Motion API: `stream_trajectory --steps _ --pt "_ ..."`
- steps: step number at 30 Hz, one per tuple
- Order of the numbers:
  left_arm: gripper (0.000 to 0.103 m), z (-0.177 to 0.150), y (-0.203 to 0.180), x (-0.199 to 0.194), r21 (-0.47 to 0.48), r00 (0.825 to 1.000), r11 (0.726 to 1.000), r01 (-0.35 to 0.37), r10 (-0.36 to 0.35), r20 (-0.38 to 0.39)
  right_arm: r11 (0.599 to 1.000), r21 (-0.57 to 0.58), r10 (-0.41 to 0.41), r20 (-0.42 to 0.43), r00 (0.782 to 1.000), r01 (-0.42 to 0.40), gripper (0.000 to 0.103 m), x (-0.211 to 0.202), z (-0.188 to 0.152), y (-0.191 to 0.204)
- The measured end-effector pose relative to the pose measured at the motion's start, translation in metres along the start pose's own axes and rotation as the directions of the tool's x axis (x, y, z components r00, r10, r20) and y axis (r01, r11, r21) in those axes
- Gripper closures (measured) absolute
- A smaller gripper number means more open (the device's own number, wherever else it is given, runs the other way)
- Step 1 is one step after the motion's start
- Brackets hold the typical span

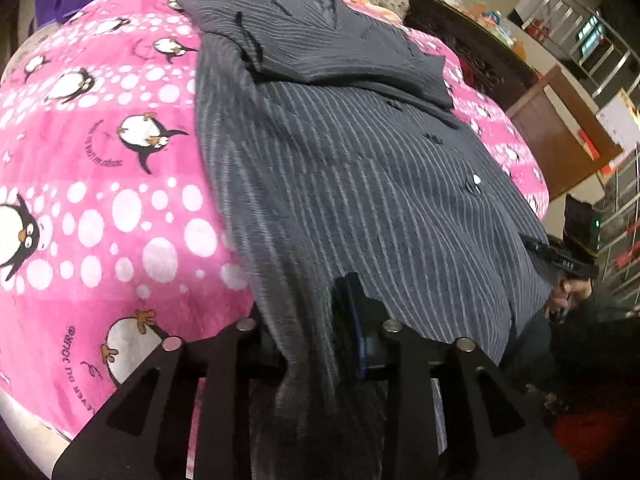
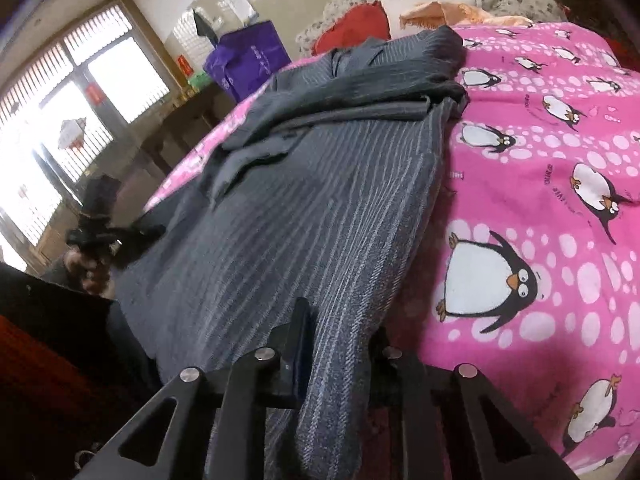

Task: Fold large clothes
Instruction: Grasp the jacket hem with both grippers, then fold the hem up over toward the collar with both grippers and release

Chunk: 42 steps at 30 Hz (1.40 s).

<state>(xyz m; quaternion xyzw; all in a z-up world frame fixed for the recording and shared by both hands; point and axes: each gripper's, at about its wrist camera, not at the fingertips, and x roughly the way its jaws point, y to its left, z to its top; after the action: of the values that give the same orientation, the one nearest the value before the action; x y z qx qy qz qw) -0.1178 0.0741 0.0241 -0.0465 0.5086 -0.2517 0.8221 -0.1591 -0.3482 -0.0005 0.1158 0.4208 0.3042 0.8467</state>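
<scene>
A large grey pinstriped jacket (image 1: 360, 168) lies on a pink penguin-print blanket (image 1: 100, 168), its sleeves folded across the upper part. My left gripper (image 1: 320, 332) is shut on the jacket's near hem at its left corner; the cloth drapes between the fingers. In the right wrist view the same jacket (image 2: 300, 208) stretches away, and my right gripper (image 2: 332, 344) is shut on its near right hem corner. The right gripper also shows at the jacket's far right edge in the left wrist view (image 1: 560, 256); the left gripper shows in the right wrist view (image 2: 100, 236).
The pink blanket (image 2: 540, 160) covers a bed. Pillows and orange and red cloths (image 2: 420, 16) lie at its head. A purple bag (image 2: 248, 56) stands by a barred window (image 2: 60, 120). A dark wooden cabinet (image 1: 460, 36) and a metal rack (image 1: 592, 40) stand beyond the bed.
</scene>
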Motion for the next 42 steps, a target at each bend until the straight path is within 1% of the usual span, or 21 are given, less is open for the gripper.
stream_trajectory --steps 2,4,5,6,7,8,11,14,17,18,21,24,26,28,30,33,35,36,38,41,42 --pt "0.069 -0.001 -0.006 0.001 0.034 1.000 0.999 -0.008 0.008 -0.006 1.000 0.017 0.008 -0.007 1.000 -0.007 0.076 0.000 0.000 -0.001" --pt "0.072 -0.002 -0.008 0.001 0.042 1.000 0.999 -0.024 0.024 -0.006 1.000 0.026 -0.001 -0.020 1.000 0.001 0.075 0.001 0.001 0.001" --pt "0.094 -0.002 -0.009 0.000 0.041 0.999 0.999 -0.036 0.036 -0.002 1.000 0.025 -0.008 -0.025 1.000 0.008 0.075 0.002 0.001 0.001" --pt "0.096 -0.002 -0.008 -0.002 0.032 0.999 0.999 -0.037 0.037 -0.003 1.000 0.013 -0.020 -0.033 0.999 0.020 0.078 0.001 0.002 0.004" --pt "0.098 -0.003 -0.007 -0.004 0.018 1.000 0.999 -0.027 0.027 0.004 0.999 -0.017 -0.029 -0.036 0.999 0.028 0.091 0.000 0.003 0.010" --pt "0.098 -0.005 -0.007 -0.010 0.010 0.999 1.000 -0.021 0.021 0.026 0.998 -0.052 -0.025 -0.031 0.999 0.024 0.095 -0.005 0.003 0.017" --pt "0.099 -0.014 -0.006 -0.032 -0.020 0.996 1.000 0.019 -0.017 0.088 0.995 -0.083 0.048 0.017 0.999 -0.046 0.098 -0.023 0.001 0.031" --pt "0.099 -0.031 -0.003 -0.057 -0.055 0.985 0.992 0.112 -0.104 0.134 0.984 -0.044 0.177 0.105 0.979 -0.174 0.098 -0.055 -0.010 0.038" --pt "0.099 -0.048 -0.002 -0.081 -0.089 0.966 0.973 0.214 -0.198 0.166 0.954 0.002 0.295 0.179 0.938 -0.300 0.099 -0.079 -0.025 0.042" --pt "0.099 -0.051 0.000 -0.087 -0.105 0.959 0.966 0.238 -0.217 0.184 0.949 0.018 0.305 0.203 0.931 -0.315 0.099 -0.085 -0.028 0.043" --pt "0.099 -0.040 0.011 -0.101 -0.163 0.926 0.938 0.305 -0.252 0.281 0.944 0.059 0.298 0.275 0.914 -0.326 0.099 -0.096 -0.024 0.031" --pt "0.099 0.005 0.027 -0.107 -0.230 0.901 0.923 0.309 -0.207 0.380 0.948 0.098 0.251 0.352 0.902 -0.303 0.099 -0.097 0.010 0.010" --pt "0.099 0.048 0.039 -0.105 -0.259 0.895 0.925 0.277 -0.151 0.419 0.961 0.102 0.202 0.374 0.905 -0.257 0.099 -0.091 0.050 -0.007" --pt "0.099 0.097 0.045 -0.097 -0.254 0.894 0.944 0.211 -0.081 0.441 0.968 0.114 0.162 0.389 0.907 -0.222 0.099 -0.075 0.103 -0.027" --pt "0.099 0.139 0.050 -0.084 -0.271 0.898 0.950 0.156 -0.022 0.440 0.976 0.125 0.117 0.381 0.917 -0.176 0.099 -0.054 0.155 -0.044" --pt "0.099 0.200 0.056 -0.052 -0.254 0.910 0.967 -0.002 0.107 0.401 0.983 0.163 0.021 0.346 0.938 -0.082 0.099 -0.014 0.217 -0.064" --pt "0.099 0.231 0.067 -0.026 -0.264 0.918 0.963 -0.063 0.160 0.362 0.979 0.203 -0.041 0.311 0.950 -0.024 0.099 0.011 0.240 -0.076" --pt "0.099 0.246 0.078 -0.012 -0.275 0.929 0.958 -0.079 0.171 0.329 0.974 0.227 -0.088 0.283 0.955 0.023 0.099 0.029 0.255 -0.084" --pt "0.098 0.264 0.087 0.016 -0.244 0.935 0.956 -0.165 0.231 0.270 0.964 0.251 -0.153 0.234 0.960 0.092 0.099 0.053 0.269 -0.097" --pt "0.094 0.272 0.098 0.058 -0.143 0.932 0.949 -0.281 0.306 0.196 0.948 0.269 -0.215 0.147 0.966 0.170 0.099 0.084 0.272 -0.118" --pt "0.094 0.272 0.103 0.070 -0.134 0.934 0.946 -0.295 0.315 0.171 0.942 0.281 -0.219 0.104 0.970 0.182 0.099 0.098 0.269 -0.129"
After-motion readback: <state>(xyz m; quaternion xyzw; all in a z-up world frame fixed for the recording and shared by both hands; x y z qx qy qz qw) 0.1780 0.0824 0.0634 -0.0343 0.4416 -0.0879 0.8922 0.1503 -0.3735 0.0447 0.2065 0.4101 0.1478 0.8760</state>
